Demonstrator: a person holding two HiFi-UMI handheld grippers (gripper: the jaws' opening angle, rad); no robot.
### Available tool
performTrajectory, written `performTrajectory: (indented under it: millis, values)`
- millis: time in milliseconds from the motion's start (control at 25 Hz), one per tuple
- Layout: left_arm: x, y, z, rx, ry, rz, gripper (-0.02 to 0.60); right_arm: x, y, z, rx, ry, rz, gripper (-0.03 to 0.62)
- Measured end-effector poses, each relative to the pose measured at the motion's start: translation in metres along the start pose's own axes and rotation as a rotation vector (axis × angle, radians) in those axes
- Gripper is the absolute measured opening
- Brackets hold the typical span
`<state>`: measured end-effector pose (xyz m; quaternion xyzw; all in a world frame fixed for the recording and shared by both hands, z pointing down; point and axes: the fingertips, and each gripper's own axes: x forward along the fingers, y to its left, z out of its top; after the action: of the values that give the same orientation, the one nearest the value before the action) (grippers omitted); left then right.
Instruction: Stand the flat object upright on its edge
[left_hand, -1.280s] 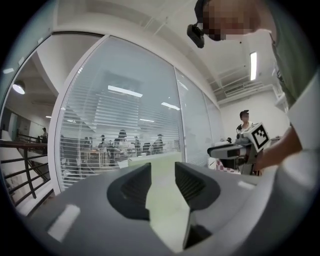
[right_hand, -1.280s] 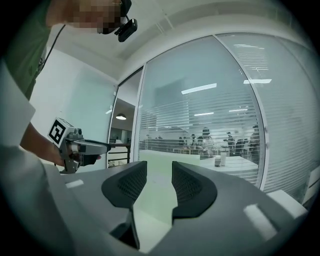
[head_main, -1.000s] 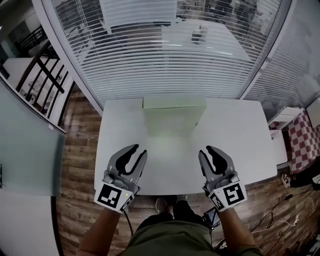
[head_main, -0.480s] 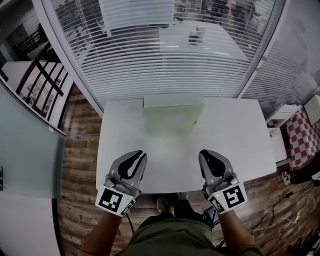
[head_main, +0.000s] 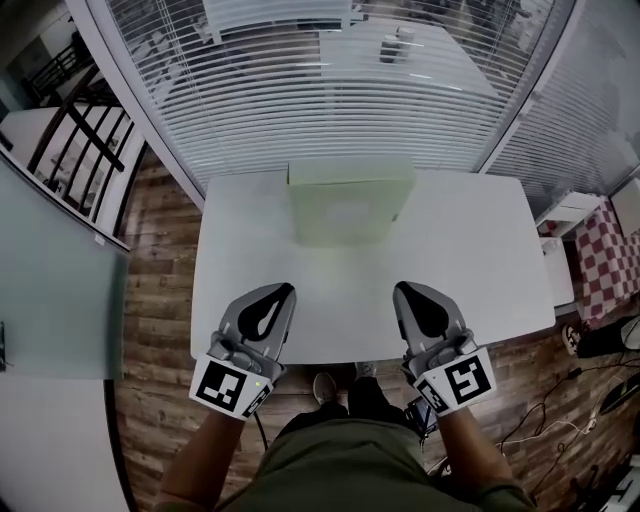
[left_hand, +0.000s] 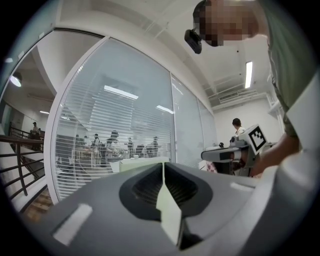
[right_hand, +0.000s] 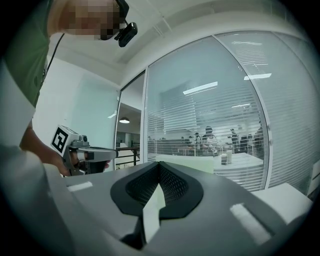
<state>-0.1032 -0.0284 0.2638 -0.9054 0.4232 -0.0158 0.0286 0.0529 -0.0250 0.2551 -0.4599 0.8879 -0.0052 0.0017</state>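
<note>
A pale green flat box (head_main: 350, 205) sits at the far middle of the white table (head_main: 480, 270), against the glass wall; I cannot tell whether it lies flat or stands on edge. It shows low above the jaws in the left gripper view (left_hand: 137, 163) and the right gripper view (right_hand: 192, 162). My left gripper (head_main: 283, 290) and right gripper (head_main: 403, 290) hover level over the near part of the table, well short of the box. Both sets of jaws have just been closing and now meet, with nothing between them (left_hand: 163, 166) (right_hand: 159, 165).
A glass wall with white blinds (head_main: 330, 110) runs right behind the table. Wooden floor (head_main: 155, 290) lies to the left, with a dark railing (head_main: 70, 130) beyond. A small white unit (head_main: 575, 215) stands to the right, and cables (head_main: 560, 420) lie on the floor.
Both grippers' jaws went from open to shut, with nothing in them. The right gripper shifted slightly; the box stayed where it was.
</note>
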Motion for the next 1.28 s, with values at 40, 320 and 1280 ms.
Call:
performTrajectory:
  millis: [40, 320, 1280]
  values:
    - [0.0, -0.001, -0.001, -0.002, 0.002, -0.003, 0.008, 0.0, 0.002, -0.001, 0.0, 0.004, 0.003, 0.012]
    - [0.0, -0.006, -0.009, -0.017, 0.023, -0.023, 0.0, 0.002, 0.01, -0.009, 0.004, 0.027, 0.018, 0.012]
    - [0.016, -0.003, -0.029, -0.048, 0.051, -0.021, 0.0, 0.012, -0.001, -0.026, 0.017, 0.072, 0.03, 0.011]
